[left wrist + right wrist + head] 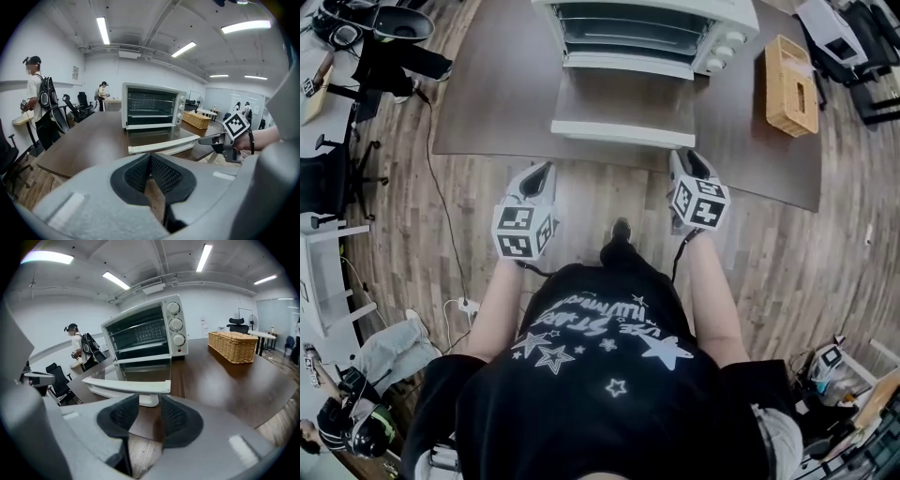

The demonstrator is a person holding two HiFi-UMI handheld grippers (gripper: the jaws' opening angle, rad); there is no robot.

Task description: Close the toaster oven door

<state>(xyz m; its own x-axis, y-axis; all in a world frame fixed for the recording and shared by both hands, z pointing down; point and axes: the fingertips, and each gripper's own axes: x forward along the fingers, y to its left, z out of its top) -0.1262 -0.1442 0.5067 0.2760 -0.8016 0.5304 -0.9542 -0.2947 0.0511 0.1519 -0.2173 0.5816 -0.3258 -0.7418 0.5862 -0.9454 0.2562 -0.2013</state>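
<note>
A white toaster oven [647, 33] stands at the far side of a dark brown table [487, 94]. Its glass door [623, 98] hangs open, lying flat toward me, with the white handle [623, 134] at the table's near edge. My left gripper [542, 180] hovers shut and empty, below and left of the handle [164, 144]. My right gripper [689, 167] is at the handle's right end, jaws slightly apart. In the right gripper view the handle [126, 386] lies just beyond the right gripper [149, 408], not between its pads. From the left gripper [151, 161] the oven [152, 105] is straight ahead.
A wicker box [791, 84] sits on the table right of the oven. Office chairs and desks [337, 141] crowd the left side, and a cable [441, 216] runs over the wooden floor. A person with a backpack [35, 103] stands far left.
</note>
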